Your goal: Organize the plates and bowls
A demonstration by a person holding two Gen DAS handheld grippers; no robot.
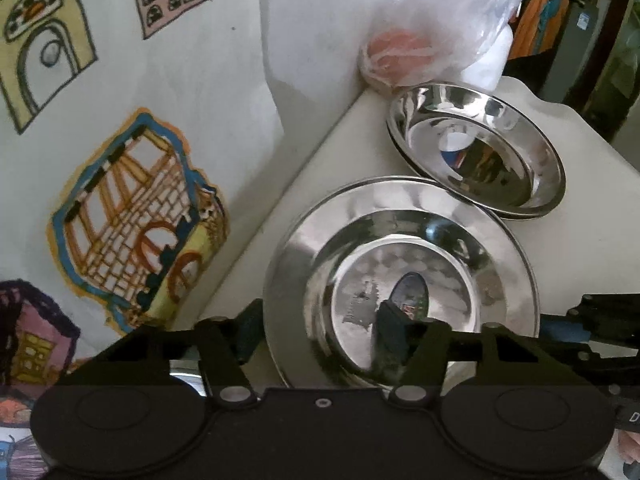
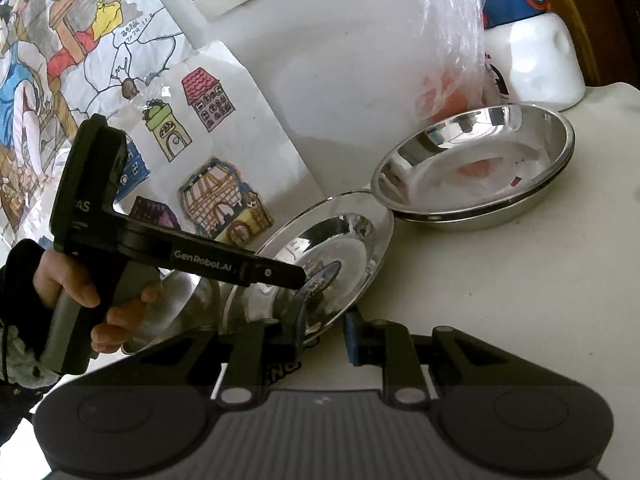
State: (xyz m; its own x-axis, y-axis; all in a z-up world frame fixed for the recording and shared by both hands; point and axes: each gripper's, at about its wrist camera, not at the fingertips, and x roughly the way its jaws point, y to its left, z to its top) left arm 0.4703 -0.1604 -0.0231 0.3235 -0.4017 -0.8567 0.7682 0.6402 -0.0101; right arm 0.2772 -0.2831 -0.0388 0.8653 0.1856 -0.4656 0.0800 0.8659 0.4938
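The left hand-held gripper (image 2: 298,280) hides part of the tilted plate (image 2: 340,256); the plastic bag (image 1: 440,20) blurs its contents.

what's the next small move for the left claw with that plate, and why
Probably carry the steel plate toward the stacked bowls and set it down flat beside them. The left claw straddles the plate's near rim, the plate sits tilted off the table, and the right claw is open at its edge.

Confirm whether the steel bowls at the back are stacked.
Yes: in the right wrist view the bowls show two rims, one nested just under the other, resting on the table.
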